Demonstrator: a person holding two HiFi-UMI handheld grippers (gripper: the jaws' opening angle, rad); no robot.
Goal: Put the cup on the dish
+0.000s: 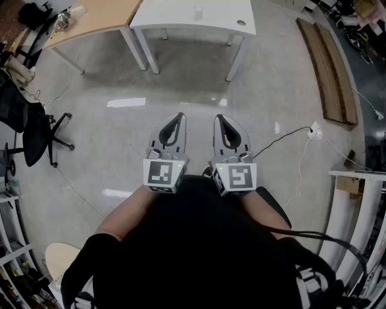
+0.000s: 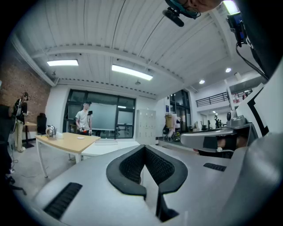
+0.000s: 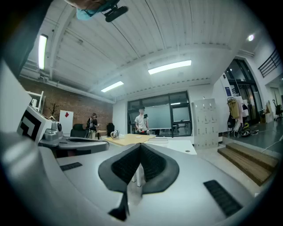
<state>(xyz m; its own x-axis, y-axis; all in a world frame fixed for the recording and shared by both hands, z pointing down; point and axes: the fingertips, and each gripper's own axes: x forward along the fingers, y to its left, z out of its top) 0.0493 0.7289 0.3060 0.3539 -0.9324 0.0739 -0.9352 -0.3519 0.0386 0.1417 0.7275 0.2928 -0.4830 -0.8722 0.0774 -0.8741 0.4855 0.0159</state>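
Close against the body, the left gripper [image 1: 179, 116] and the right gripper [image 1: 219, 117] sit side by side, pointing level. Both sets of jaws are pressed together on nothing at all. Below them there's just bare floor [image 1: 120, 114], so the job hasn't started. Further out, the white tabletop [image 1: 181, 15] carries a small clear thing that may be the cup [image 1: 197, 12], though it's too small to be sure. Beside it, the wooden tabletop [image 1: 102, 15] shows a flat pale disc, likely the dish [image 2: 80, 137]. All of it is well apart from both grippers. My read: walk in first and spread one pair of jaws before reaching. Then come at the cup's side wall level and squeeze gently, so it rides upright to the dish.
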